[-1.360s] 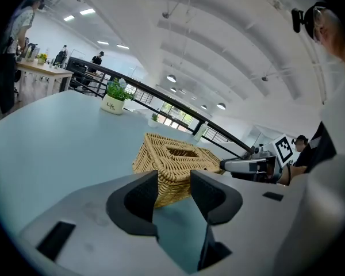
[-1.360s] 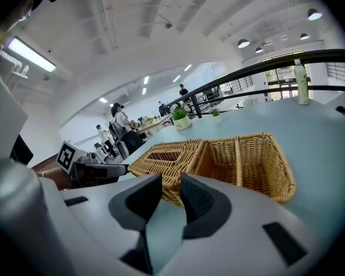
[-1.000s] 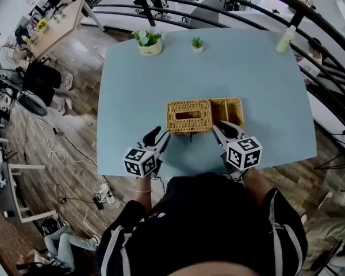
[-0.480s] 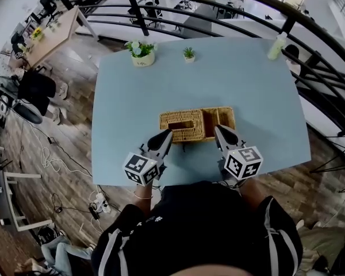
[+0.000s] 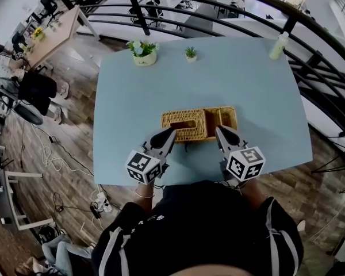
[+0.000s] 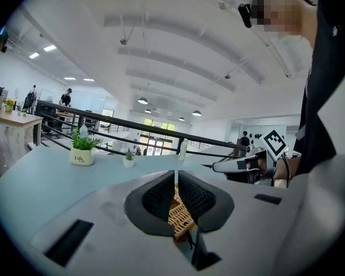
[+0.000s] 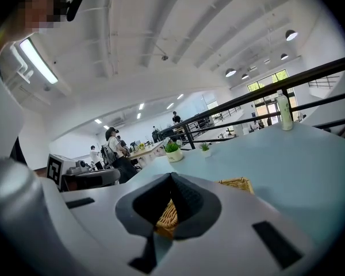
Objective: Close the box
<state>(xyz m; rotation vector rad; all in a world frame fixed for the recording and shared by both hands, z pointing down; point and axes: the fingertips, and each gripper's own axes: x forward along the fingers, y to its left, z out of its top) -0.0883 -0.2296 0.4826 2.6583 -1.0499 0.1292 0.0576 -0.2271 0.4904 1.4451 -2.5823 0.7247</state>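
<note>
Pale blue surface (image 5: 247, 68) beside a black railing (image 5: 132, 7) carries a wicker box (image 5: 184, 125), lying open at its middle with two halves side by side. At the box's near side, the left tool (image 5: 172, 131) and right tool (image 5: 218, 129) hover, each with jaws closed together, gripping nothing.

"Bright enough?"
"Yes. Even light comes from the ceiling lamps (image 6: 142, 100) and far windows (image 7: 267, 76), and shadows on the table (image 5: 241, 79) are faint."
"Sharp?"
"Mostly. The fisheye bends the edges, and the corners go black."
</note>
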